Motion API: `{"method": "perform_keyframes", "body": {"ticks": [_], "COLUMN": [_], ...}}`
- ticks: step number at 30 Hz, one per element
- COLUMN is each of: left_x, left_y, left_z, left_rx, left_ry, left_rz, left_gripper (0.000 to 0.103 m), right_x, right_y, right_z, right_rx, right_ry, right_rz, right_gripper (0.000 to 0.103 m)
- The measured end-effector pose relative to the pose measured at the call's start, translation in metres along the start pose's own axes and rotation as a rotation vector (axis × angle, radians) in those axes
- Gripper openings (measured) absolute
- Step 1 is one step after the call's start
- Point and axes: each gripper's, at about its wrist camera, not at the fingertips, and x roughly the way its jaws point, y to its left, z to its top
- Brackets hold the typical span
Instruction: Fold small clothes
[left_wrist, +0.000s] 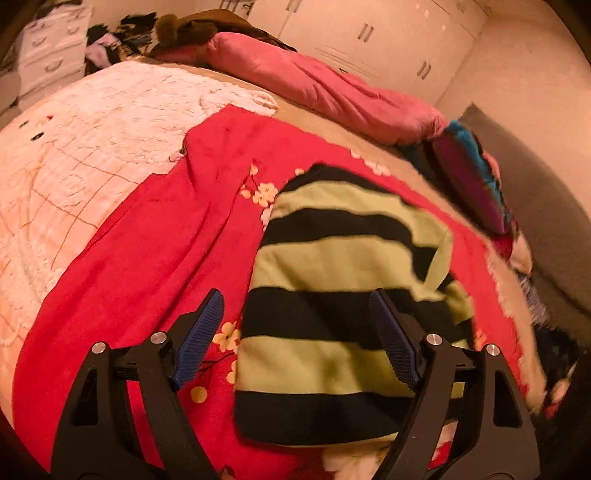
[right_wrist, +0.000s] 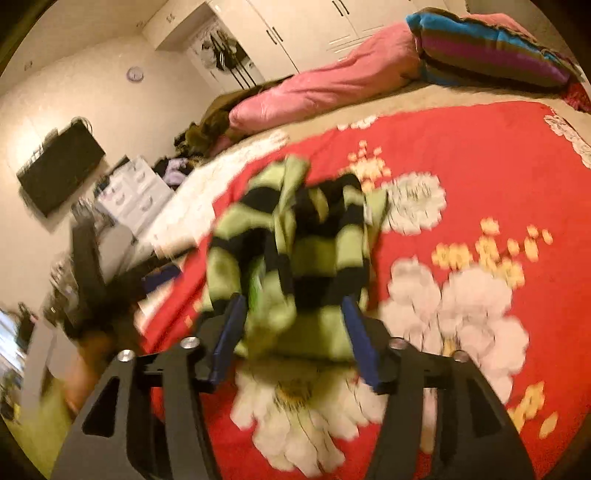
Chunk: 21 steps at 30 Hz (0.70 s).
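The striped top (left_wrist: 332, 295) lay on the red blanket (left_wrist: 155, 240). The left gripper (left_wrist: 295, 332) gaped wide, empty. The right gripper (right_wrist: 295, 332) was open around bunched cloth. Pink duvet (left_wrist: 314, 85) lay far; white blanket (left_wrist: 92, 129) left.

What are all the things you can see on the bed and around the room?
striped top: one, green and black, on the red blanket, bunched in the right view
red blanket: one, red with white and yellow flowers, spread over the bed
white blanket: one, fluffy, left of the red blanket
pink duvet: one, rolled along the bed's far edge
striped pillow: one, blue, purple and brown, at the duvet's end
wardrobe: white doors, behind the bed
clock: one, round, on the wall
TV: one, black, on the wall
left fingers: two, blue pads, spread apart over the top
right fingers: two, blue pads, apart, cloth between them; grip unclear
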Motion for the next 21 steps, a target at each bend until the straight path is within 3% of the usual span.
{"method": "perform_keyframes", "body": {"ticks": [2,5,10,14,16,18,21], "left_x": [0.007,0.017,0.027,0.03,0.031,0.03,0.028], "left_y": [-0.003,-0.009,-0.01,-0.009,-0.01,-0.013,-0.016], "left_z": [-0.006,-0.016,-0.023,-0.023,-0.024,-0.024,-0.023], "left_rx": [0.044,0.12,0.163,0.165,0.171,0.18,0.195], "left_ry": [0.019,0.04,0.068,0.072,0.072,0.072,0.064], "left_rz": [0.007,0.005,-0.015,-0.025,-0.024,-0.023,-0.038], "left_gripper": [0.073,0.073,0.073,0.073,0.073,0.073,0.073], "right_x": [0.007,0.033,0.091,0.117,0.128,0.133,0.114], "right_y": [0.0,-0.003,-0.02,-0.027,-0.027,-0.012,0.011], "right_z": [0.022,0.05,0.084,0.095,0.098,0.101,0.111], "right_rx": [0.023,0.051,0.201,0.268,0.283,0.161,0.029], "right_ry": [0.007,0.056,0.17,0.212,0.24,0.253,0.187], "right_rz": [0.014,-0.01,0.03,0.043,0.057,0.011,0.056], "right_gripper": [0.073,0.078,0.078,0.078,0.068,0.021,0.016]}}
